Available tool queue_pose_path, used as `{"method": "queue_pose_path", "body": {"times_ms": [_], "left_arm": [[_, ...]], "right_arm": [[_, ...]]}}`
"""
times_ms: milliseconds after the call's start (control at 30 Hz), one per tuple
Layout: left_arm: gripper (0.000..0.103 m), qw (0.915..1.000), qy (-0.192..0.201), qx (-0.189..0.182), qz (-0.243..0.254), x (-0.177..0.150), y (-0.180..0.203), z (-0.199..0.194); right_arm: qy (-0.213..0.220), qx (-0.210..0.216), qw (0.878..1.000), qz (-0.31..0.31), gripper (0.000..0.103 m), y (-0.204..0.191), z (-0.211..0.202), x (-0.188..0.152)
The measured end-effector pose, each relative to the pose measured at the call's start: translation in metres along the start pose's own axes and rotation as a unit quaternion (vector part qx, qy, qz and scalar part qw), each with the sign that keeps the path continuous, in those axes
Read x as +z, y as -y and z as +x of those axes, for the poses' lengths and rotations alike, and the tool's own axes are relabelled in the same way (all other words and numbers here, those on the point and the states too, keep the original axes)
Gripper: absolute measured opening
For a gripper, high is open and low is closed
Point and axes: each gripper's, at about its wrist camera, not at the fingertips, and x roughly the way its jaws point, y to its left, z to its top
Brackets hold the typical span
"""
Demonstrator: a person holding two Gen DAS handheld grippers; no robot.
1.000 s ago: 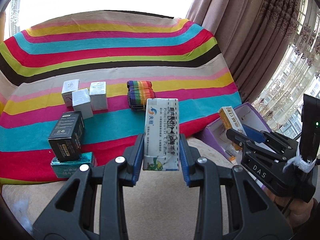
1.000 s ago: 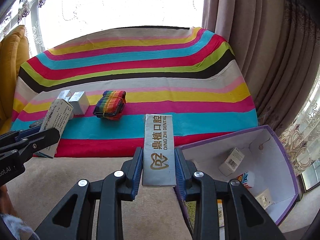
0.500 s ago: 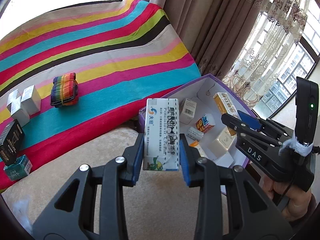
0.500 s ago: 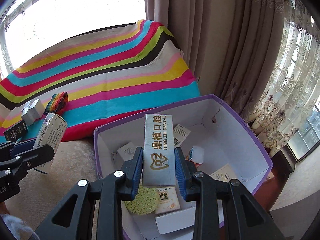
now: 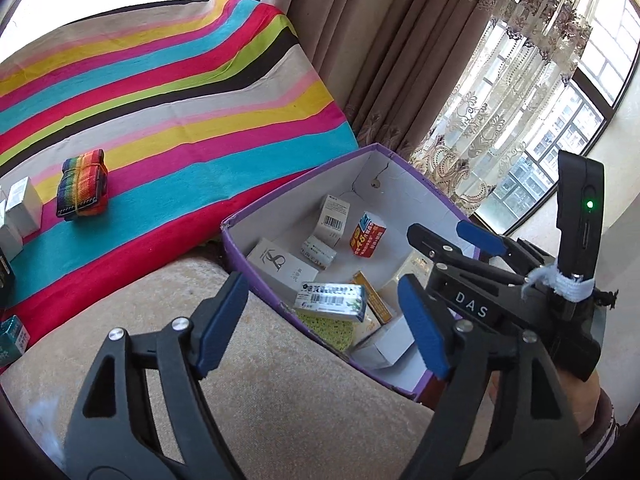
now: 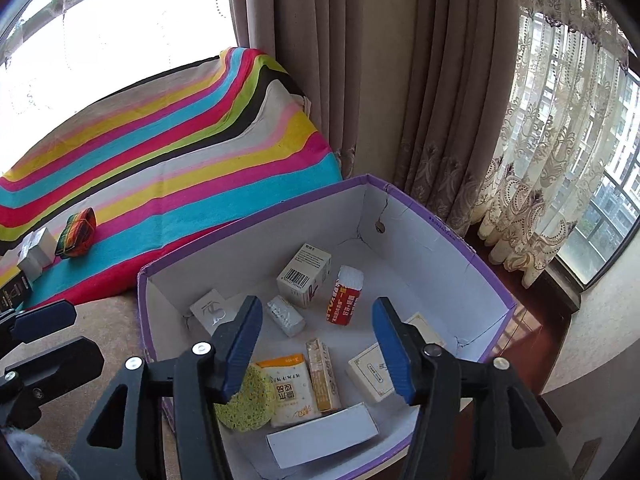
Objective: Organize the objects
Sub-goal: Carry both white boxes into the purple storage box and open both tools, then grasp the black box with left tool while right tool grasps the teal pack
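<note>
1. Both claws stand spread with nothing pinched: my left claw [image 5: 320, 316] and my right claw [image 6: 316, 340] have just been opening over the purple box [image 6: 472, 264], and no pad presses on anything.
2. Between and just beyond the left fingers, the silver carton [image 5: 332, 300] sits tipped on its side above the yellow sponge [image 5: 332, 330], apart from both pads; I judge it is just let go and dropping into the box.
3. Under the right claw, the box floor holds a barcode carton [image 6: 304, 276], a red-and-white carton [image 6: 344, 296], a foil packet [image 6: 286, 316] and other small packs. I cannot tell which one this claw let go.
4. Much looks done: the box is well stocked.
5. Left to collect, well apart on the striped cloth [image 5: 180, 120]: the rainbow pouch [image 5: 82, 182], the white cubes [image 6: 38, 254] and a teal pack [image 5: 12, 338] at the edge.
</note>
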Motion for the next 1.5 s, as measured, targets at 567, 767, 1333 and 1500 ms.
{"method": "queue_pose_path", "body": {"times_ms": [567,767,1333,1500], "left_arm": [[0.091,0.9773,0.066,0.153,-0.130,-0.018,-0.150,-0.105],[0.091,0.9592,0.057,0.194,-0.198,-0.027,-0.211,-0.119],[0.043,0.9508,-0.004,0.179,-0.253,-0.039,-0.258,-0.088],[0.043,0.9401,0.054,0.172,-0.289,-0.064,-0.268,-0.126]], "right_arm": [[0.082,-0.002,0.987,-0.138,0.100,-0.107,-0.042,0.009],[0.044,0.122,0.981,-0.142,0.100,-0.141,-0.042,0.006],[-0.040,0.215,0.956,-0.196,0.100,-0.236,-0.039,-0.013],[-0.057,0.240,0.944,-0.222,0.100,-0.276,-0.042,-0.019]]}}
